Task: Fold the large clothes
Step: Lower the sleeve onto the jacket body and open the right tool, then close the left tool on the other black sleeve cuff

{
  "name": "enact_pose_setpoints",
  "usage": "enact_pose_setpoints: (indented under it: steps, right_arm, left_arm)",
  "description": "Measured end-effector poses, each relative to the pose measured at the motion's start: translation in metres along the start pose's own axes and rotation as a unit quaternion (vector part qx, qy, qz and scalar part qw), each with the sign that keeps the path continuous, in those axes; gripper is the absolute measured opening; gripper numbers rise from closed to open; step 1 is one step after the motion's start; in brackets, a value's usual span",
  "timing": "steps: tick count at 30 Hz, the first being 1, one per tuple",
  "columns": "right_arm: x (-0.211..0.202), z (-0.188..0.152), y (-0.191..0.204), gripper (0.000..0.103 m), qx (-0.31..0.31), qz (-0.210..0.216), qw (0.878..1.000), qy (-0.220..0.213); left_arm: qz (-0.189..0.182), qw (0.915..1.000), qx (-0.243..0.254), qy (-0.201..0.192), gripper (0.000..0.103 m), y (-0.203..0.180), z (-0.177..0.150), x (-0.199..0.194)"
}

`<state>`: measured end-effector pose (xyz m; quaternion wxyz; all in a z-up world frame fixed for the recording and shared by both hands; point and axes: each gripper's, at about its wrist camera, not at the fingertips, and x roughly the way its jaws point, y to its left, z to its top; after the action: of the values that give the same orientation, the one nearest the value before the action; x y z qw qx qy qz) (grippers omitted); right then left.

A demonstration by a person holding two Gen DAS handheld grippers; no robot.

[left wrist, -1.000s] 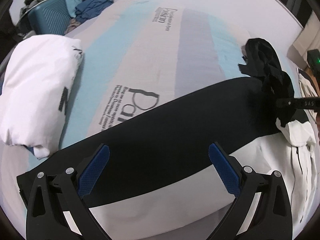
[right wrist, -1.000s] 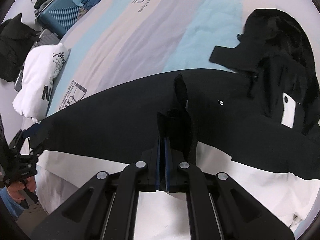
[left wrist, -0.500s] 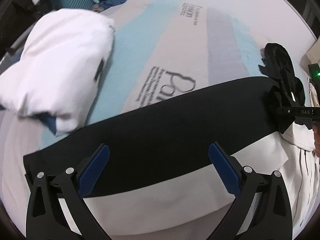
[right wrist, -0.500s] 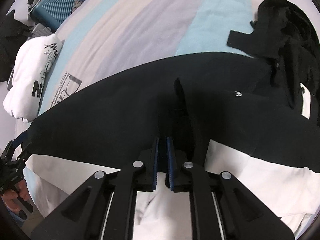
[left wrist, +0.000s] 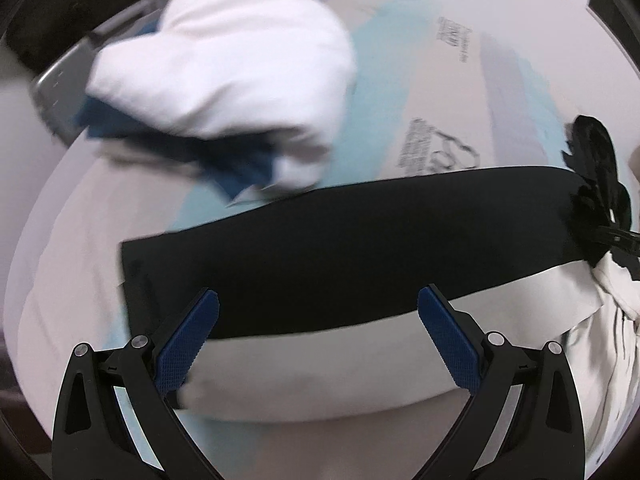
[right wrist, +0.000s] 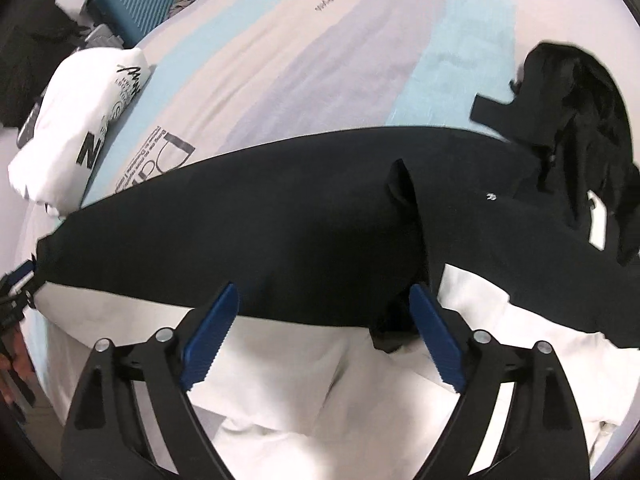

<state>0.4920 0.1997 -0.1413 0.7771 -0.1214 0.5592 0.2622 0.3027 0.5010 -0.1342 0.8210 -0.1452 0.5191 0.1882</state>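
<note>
**Black garment laid flat on the bed; fold released, next grasp pending**

Item: the black garment (right wrist: pixel 280 236) is being laid in a long band across the near part of the striped bedspread (right wrist: pixel 320 72), over a white garment (right wrist: pixel 320 380) at the near edge.

Tools: the right gripper (right wrist: pixel 324 340) is being opened, a raised black pleat (right wrist: pixel 404 200) standing just beyond its right pad, nothing pinched. The left gripper (left wrist: pixel 318 340) is being held spread wide, empty, above the band's left end.

Step judged: one fold is being let go; next, an edge or corner is likely to be needed for each gripper, with the pleat flattened first.

Hard to make out: the folded white pile (left wrist: pixel 224 76) at far left is being blurred in the left view; the black heap (right wrist: pixel 580 120) at right is too dark to read.
</note>
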Motion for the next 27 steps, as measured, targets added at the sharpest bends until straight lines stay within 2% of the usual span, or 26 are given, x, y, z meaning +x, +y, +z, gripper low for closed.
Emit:
enact_pose_setpoints:
  steps: [5, 12, 14, 21, 27]
  right_arm:
    - [-0.006, -0.016, 0.008, 0.084, -0.036, -0.015, 0.999, -0.004]
    - [-0.013, -0.033, 0.007, 0.084, -0.067, -0.022, 0.998, 0.002]
    - [-0.015, -0.035, 0.004, 0.084, -0.065, -0.022, 0.998, 0.002]
    - [-0.017, -0.043, -0.012, 0.084, -0.043, -0.022, 0.999, 0.008]
    - [-0.028, -0.052, -0.031, 0.084, -0.016, -0.023, 1.0, 0.006]
  left_arm:
    - [0.015, 0.9997, -0.014, 0.01, 0.097, 0.048, -0.017, -0.004]
    - [-0.002, 0.997, -0.072, 0.03, 0.097, 0.106, -0.036, 0.001]
    - [-0.011, 0.9962, -0.08, 0.033, 0.097, 0.11, -0.041, 0.002]
    - [-0.021, 0.9969, -0.053, 0.054, 0.089, 0.097, -0.043, 0.018]
    - [-0.036, 0.9936, -0.078, 0.074, 0.087, 0.108, -0.044, 0.027]
